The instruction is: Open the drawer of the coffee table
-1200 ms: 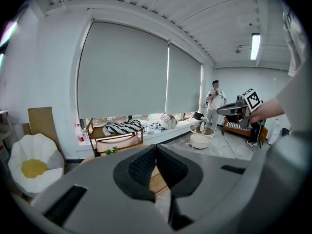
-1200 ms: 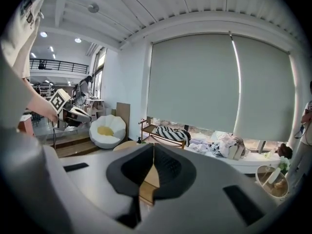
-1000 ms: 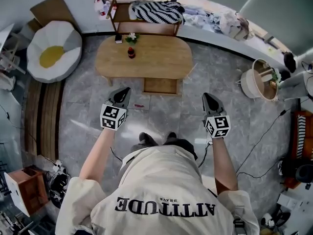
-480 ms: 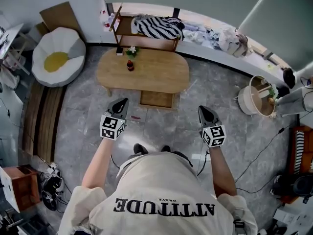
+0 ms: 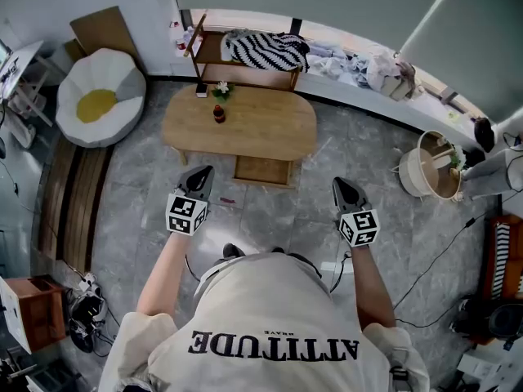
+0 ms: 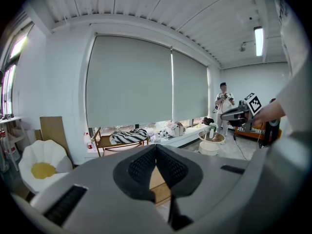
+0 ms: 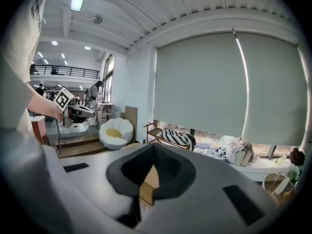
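The oval wooden coffee table (image 5: pixel 261 129) stands ahead of me on the grey floor. Its drawer (image 5: pixel 263 171) juts out from the near side, pulled open. A small dark bottle (image 5: pixel 218 113) and a little plant (image 5: pixel 220 90) stand on the tabletop. My left gripper (image 5: pixel 203 173) is held above the floor, left of the drawer, jaws shut and empty. My right gripper (image 5: pixel 339 185) hangs to the drawer's right, also shut with nothing in it. In both gripper views a sliver of the table (image 6: pixel 157 177) (image 7: pixel 148 179) shows past the shut jaws.
A white egg-shaped cushion (image 5: pixel 96 98) lies at the left. Behind the table a wooden bench (image 5: pixel 245 60) holds a striped blanket (image 5: pixel 265 49). A round basket stool (image 5: pixel 431 163) stands at the right, with cables on the floor. A small red thing (image 5: pixel 227 200) lies near the drawer.
The table and drawer sit slightly farther from me in the picture than a second ago. Both grippers stayed shut and shifted a little; the right one drifted slightly inward.
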`<state>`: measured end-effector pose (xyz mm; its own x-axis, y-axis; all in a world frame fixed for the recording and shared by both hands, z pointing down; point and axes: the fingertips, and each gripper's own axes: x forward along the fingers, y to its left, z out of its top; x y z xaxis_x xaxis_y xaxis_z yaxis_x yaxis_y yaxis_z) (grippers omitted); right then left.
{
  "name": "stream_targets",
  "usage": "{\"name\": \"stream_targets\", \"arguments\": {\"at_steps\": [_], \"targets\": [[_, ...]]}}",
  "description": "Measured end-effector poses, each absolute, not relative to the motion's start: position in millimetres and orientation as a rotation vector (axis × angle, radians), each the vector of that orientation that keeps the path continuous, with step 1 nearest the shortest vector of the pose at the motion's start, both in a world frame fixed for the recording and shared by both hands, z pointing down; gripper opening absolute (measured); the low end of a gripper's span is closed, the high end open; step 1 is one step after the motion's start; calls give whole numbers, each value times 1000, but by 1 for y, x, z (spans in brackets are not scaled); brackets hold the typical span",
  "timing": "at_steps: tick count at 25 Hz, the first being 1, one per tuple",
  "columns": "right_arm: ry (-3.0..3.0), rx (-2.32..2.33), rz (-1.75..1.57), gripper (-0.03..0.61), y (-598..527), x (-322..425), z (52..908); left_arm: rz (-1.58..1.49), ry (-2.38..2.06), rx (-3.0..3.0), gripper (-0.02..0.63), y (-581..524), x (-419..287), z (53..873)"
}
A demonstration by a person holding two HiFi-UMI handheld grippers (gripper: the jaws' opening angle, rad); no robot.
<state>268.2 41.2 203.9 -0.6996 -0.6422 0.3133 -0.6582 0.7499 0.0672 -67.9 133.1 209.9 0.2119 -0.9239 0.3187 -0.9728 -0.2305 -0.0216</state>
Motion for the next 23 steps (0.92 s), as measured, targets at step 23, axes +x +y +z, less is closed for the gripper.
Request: {"name": "stream_targets", "arguments": {"at_steps": [23], "targets": [[-2642,1031,72,18,49,281,199,398,-1822,2302,20,139,-61,205]]}}
